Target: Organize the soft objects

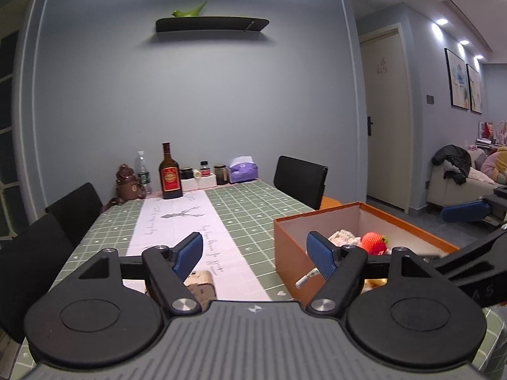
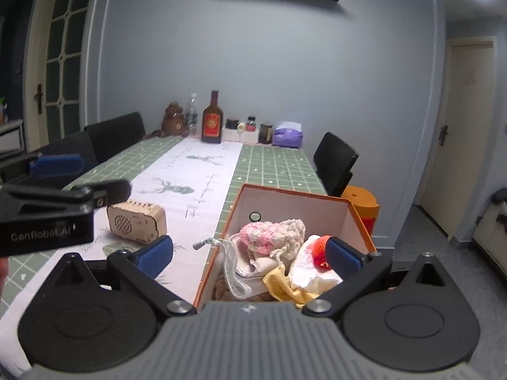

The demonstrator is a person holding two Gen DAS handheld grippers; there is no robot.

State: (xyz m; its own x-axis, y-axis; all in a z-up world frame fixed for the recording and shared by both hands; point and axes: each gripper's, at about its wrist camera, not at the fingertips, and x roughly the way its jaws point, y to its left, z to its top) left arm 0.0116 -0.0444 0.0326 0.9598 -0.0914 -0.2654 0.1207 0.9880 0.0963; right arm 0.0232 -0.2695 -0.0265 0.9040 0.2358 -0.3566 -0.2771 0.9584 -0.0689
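Grey-blue wall (image 1: pixel 196 95) bearing a dark shelf (image 1: pixel 212 24) with a green bird figure (image 1: pixel 189 11); cream door (image 1: pixel 385 117) at right, glazed door (image 2: pixel 61 63) at left. Long worktop (image 1: pixel 253 205) under a green checked cloth with a white runner (image 1: pixel 183 221) down its middle; black chairs (image 1: pixel 299 179) along both sides. Far end, against the wall: brown bottle (image 1: pixel 170 172), water bottle (image 1: pixel 143 169), small jars (image 1: pixel 204 169), purple tissue pack (image 1: pixel 243 171). Orange box (image 2: pixel 317 202), open-topped, on the near right of the worktop, holding the soft objects: pink-and-cream crochet pouch (image 2: pixel 275 234), white cloth (image 2: pixel 312 269), yellow cloth (image 2: pixel 280 283), orange knitted toy (image 1: pixel 374 243). Wooden speaker (image 2: pixel 137 223) on the runner, beside the box. Left gripper (image 1: pixel 255 255) and right gripper (image 2: pixel 250 255): fingers spread wide, nothing between them
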